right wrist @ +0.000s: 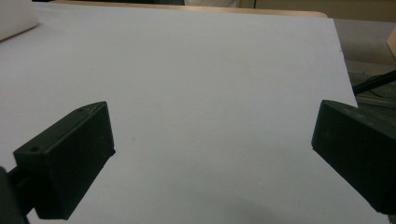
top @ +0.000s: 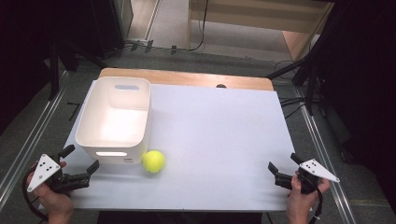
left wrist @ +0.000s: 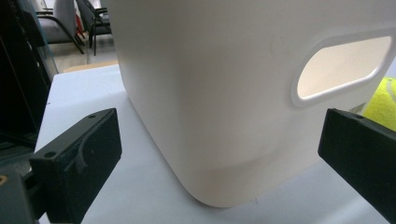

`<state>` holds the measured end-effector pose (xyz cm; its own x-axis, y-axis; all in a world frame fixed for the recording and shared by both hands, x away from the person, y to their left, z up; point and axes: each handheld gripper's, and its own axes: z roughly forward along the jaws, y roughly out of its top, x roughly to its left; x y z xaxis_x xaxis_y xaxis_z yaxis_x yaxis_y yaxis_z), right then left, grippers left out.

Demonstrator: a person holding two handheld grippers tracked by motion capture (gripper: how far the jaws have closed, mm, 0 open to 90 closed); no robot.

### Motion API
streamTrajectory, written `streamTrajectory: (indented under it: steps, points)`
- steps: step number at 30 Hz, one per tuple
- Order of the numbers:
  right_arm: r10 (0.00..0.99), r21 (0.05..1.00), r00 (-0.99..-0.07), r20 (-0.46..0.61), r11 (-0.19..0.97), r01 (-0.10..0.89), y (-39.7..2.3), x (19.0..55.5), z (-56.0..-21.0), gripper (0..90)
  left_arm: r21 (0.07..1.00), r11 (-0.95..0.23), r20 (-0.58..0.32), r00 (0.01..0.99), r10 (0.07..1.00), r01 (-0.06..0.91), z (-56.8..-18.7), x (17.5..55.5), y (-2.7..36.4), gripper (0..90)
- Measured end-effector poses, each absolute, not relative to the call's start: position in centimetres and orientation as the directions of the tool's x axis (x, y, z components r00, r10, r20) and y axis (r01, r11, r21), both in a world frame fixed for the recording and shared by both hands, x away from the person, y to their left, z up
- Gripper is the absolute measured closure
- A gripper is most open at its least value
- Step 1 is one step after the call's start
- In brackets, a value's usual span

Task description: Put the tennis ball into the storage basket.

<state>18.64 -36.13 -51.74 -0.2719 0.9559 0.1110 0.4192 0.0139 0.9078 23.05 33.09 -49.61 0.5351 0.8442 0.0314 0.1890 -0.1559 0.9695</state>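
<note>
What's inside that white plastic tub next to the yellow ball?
From the high view, the white plastic tub looks empty: its bare pale floor and inner walls show. The strip just inside its near wall is hidden by the rim. The yellow tennis ball sits outside, on the white tabletop.

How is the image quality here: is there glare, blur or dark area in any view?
High view: bin floor glares white, room edges are dark. Left gripper view: bin wall is close and soft, its handle hole glows. Right gripper view: even light on table, jaws blurred.

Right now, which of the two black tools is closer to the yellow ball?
The left tool, beside the white bin. The ball lies by the bin's near corner, while the right tool is across the white board.
</note>
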Motion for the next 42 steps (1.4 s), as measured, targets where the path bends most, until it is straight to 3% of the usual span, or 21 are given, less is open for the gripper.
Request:
streamTrajectory:
  steps: [12,42]
  points:
    - [0.95,0.906,-0.3,0.088,0.049,0.419,-35.3,18.7,-50.7,0.0,0.97,-0.159,0.036,0.532,0.846,0.186,-49.6,22.9,33.0,0.0]
    - [0.802,0.845,-0.596,0.027,0.3,0.443,-27.1,22.6,-46.2,0.0,0.967,-0.167,0.038,0.537,0.843,0.194,-49.6,23.0,33.0,0.0]
